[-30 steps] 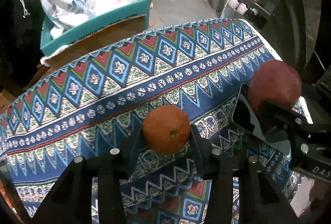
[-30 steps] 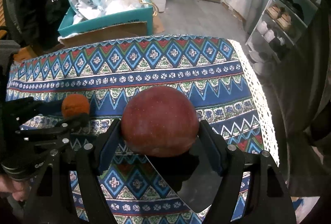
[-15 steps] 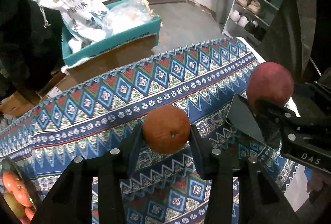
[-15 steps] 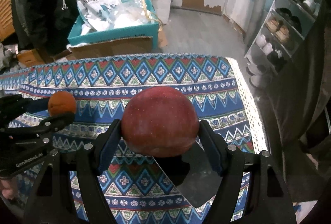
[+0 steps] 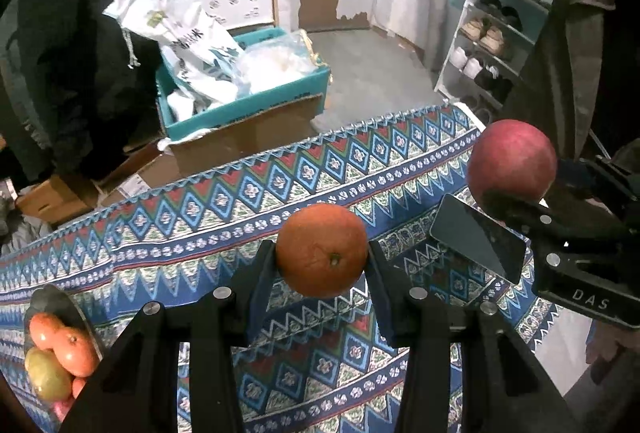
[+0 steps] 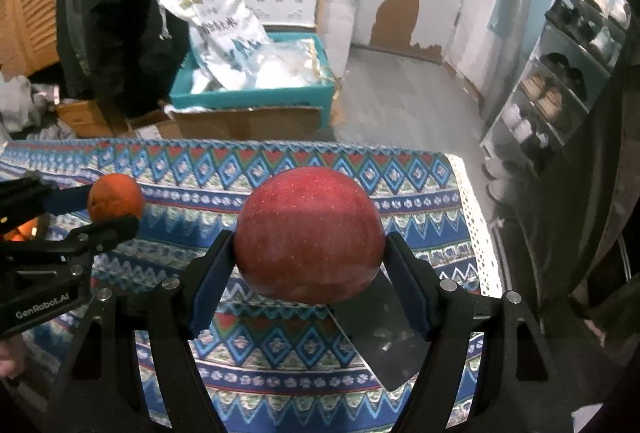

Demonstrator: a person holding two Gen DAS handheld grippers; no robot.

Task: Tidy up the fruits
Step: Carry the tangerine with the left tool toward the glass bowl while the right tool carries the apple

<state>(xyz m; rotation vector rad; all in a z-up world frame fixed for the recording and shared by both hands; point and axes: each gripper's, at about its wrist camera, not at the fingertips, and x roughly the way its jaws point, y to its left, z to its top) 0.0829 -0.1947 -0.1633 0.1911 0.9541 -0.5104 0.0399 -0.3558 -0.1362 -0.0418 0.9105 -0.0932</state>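
My left gripper is shut on an orange and holds it above the patterned tablecloth. My right gripper is shut on a red apple, also held in the air over the cloth. In the left wrist view the apple and right gripper show at the right. In the right wrist view the orange and left gripper show at the left. A dark plate with several oranges and other fruit sits at the lower left of the left wrist view.
A dark phone lies on the cloth below the apple, also in the right wrist view. Beyond the table's far edge stand a teal box with bags, cardboard boxes and a shoe rack.
Both grippers have risen with their fruit, so more of the room shows. The fruit plate has come into the left wrist view at the lower left.
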